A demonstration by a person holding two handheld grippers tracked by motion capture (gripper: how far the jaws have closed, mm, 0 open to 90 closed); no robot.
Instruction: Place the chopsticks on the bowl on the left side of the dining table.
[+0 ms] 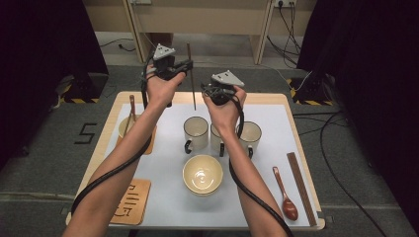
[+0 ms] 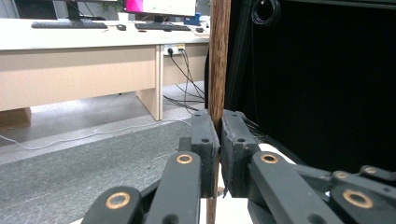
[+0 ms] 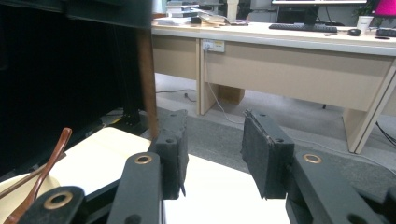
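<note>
The left gripper (image 1: 184, 65) is clamping a chopstick (image 1: 190, 74) upright at the table's (image 1: 291, 123) 12 o'clock edge. The right gripper (image 3: 212, 156) is gaping beside it, likely taking over next.

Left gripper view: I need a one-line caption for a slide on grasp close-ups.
Left gripper shut on an upright brown chopstick, held above the table, office desk behind.

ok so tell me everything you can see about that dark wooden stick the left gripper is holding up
The dark brown wooden chopstick is slim, straight and bare-grained. It stands nearly upright, clamped near its middle between the left gripper's black padded jaws, raised above the table's far edge. Its lower end hangs free, and the open right gripper sits close beside it.
</note>
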